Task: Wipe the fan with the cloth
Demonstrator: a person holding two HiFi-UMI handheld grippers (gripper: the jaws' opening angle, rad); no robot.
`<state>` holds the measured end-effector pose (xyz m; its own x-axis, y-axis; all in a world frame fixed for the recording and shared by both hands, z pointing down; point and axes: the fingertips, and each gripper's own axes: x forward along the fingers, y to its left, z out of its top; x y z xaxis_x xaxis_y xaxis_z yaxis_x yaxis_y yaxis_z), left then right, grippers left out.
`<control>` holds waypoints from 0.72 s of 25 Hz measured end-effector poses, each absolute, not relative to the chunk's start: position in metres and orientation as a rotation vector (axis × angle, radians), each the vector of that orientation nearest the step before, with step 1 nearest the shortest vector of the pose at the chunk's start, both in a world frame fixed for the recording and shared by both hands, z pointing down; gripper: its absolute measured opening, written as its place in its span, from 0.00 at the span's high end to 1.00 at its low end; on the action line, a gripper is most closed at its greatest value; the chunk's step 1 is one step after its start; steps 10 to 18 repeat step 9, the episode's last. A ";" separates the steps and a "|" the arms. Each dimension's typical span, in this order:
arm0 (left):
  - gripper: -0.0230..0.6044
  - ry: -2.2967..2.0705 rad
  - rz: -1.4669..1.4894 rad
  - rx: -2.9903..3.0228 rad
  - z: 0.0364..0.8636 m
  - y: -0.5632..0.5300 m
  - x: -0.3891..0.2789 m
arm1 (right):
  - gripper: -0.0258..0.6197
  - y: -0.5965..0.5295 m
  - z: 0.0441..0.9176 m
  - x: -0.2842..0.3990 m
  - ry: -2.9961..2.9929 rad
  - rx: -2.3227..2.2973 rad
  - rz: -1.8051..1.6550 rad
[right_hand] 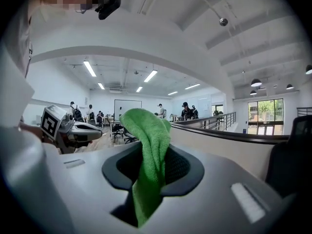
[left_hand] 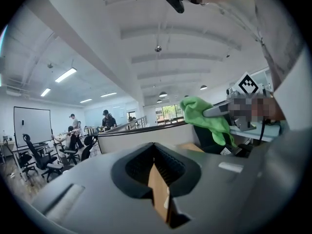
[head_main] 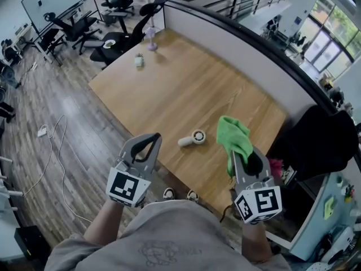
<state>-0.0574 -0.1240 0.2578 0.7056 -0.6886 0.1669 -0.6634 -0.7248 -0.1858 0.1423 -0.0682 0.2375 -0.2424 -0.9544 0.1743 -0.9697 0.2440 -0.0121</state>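
A small white hand-held fan [head_main: 193, 138] lies on its side near the front edge of the wooden table [head_main: 186, 89]. My right gripper [head_main: 246, 158] is shut on a green cloth [head_main: 235, 138], which bunches above the jaws just right of the fan. The cloth [right_hand: 148, 160] hangs down through the jaws in the right gripper view. My left gripper [head_main: 148, 139] hovers over the table's front edge, left of the fan; its jaws [left_hand: 156, 167] are shut with nothing between them. The left gripper view shows the cloth [left_hand: 204, 118] at its right. The fan is hidden in both gripper views.
Two small objects, a white one [head_main: 139, 60] and a lilac one [head_main: 152, 39], stand at the table's far end. Black office chairs [head_main: 121, 38] sit beyond it. A dark garment [head_main: 324, 140] hangs at the right behind a low partition [head_main: 254, 49]. A cable [head_main: 53, 140] trails on the floor.
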 end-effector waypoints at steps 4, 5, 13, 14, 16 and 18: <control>0.96 1.137 -0.360 -2.741 0.258 -0.133 -0.066 | 0.81 -0.070 0.246 0.147 -2.349 1.864 0.202; 0.96 1.144 -0.354 -2.742 0.256 -0.135 -0.067 | 0.81 -0.072 0.246 0.148 -2.349 1.869 0.198; 0.96 1.179 -0.350 -2.769 0.251 -0.137 -0.068 | 0.81 -0.073 0.246 0.148 -2.357 1.869 0.191; 0.96 1.179 -0.350 -2.769 0.251 -0.137 -0.068 | 0.81 -0.073 0.246 0.148 -2.357 1.869 0.191; 0.96 1.179 -0.350 -2.769 0.251 -0.137 -0.068 | 0.81 -0.073 0.246 0.148 -2.357 1.869 0.191; 0.96 1.179 -0.350 -2.769 0.251 -0.137 -0.068 | 0.81 -0.073 0.246 0.148 -2.357 1.869 0.191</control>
